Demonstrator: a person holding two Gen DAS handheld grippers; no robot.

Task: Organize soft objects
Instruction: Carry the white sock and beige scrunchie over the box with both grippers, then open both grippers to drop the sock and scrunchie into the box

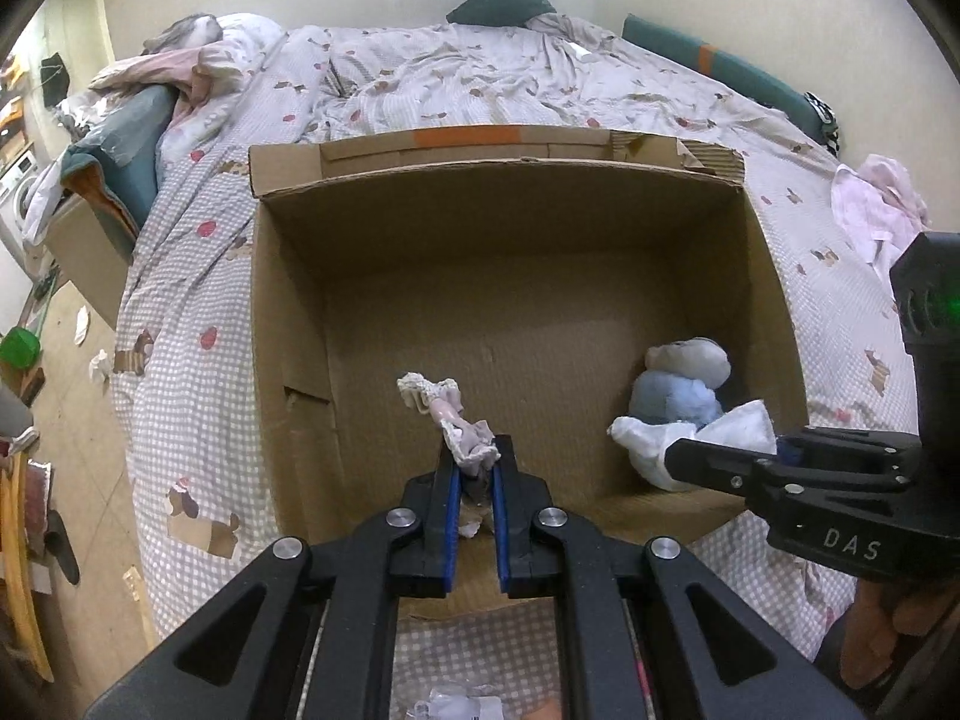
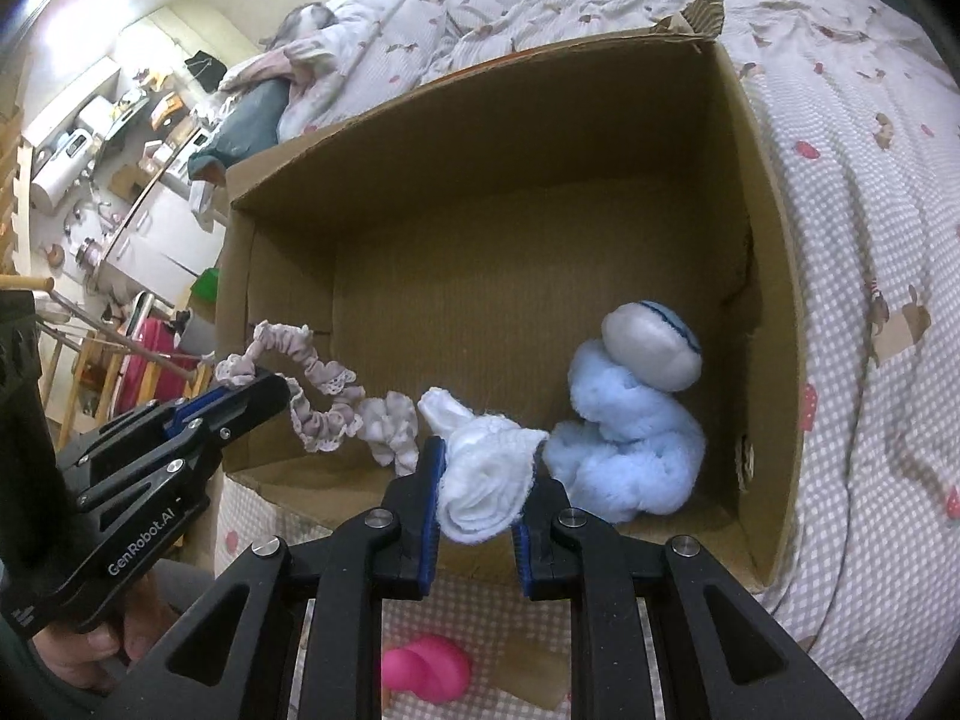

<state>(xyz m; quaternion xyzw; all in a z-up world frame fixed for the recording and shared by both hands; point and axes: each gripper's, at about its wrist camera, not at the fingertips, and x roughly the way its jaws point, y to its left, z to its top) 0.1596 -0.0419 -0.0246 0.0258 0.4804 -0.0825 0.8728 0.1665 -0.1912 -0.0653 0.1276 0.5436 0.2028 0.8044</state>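
- We see an open cardboard box resting on a bed covered by a grey checked bedspread printed with small dogs and red shapes.
- Our left gripper reaches over the box's near wall at 6 o'clock in the left wrist view, its blue-padded jaws clenched on a frilly lilac lace-trimmed scrunchie.
- In the right wrist view the scrunchie trails in a stretched loop from the left gripper at 9 o'clock, hanging inside the box.
- Our right gripper is at 6 o'clock in its own view, jaws clamped on a rolled white fluffy sock held just over the box's near edge.
- A pale blue plush toy with a grey head sits on the box floor in the near right corner, touching the sock.
- In the left wrist view the plush toy lies at 4 o'clock, the right gripper and white sock just beside it.
- A pink rounded object lies on the bedspread below the right gripper; what it is we cannot tell.
- Crumpled pink cloth lies on the bed at 2 o'clock, well apart from the box.
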